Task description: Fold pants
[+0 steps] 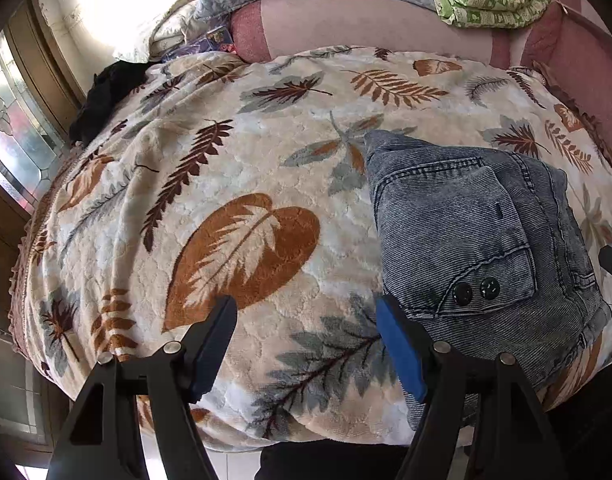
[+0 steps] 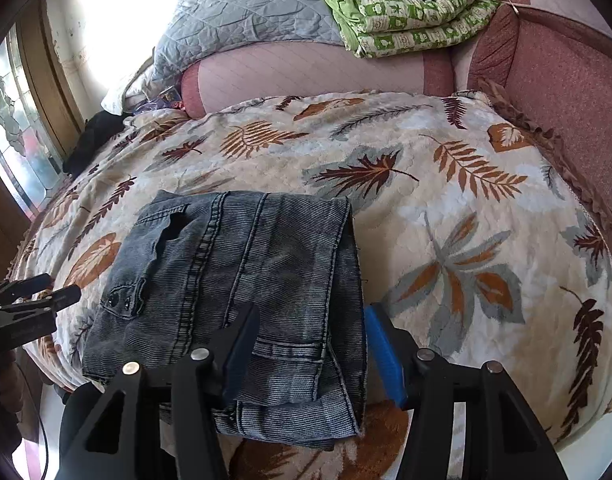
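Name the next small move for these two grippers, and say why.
Probably lift both clear. The jeans already lie in a compact folded stack on the leaf-print blanket. The right gripper is open, straddling the stack's near right edge; the left gripper is open over bare blanket beside it.

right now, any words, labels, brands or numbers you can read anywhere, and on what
None readable.
Jeans: no tag or brand shows; the two buttons are too small to read.
Green quilt: printed motifs, no legible words.
Leaf blanket: pattern only.
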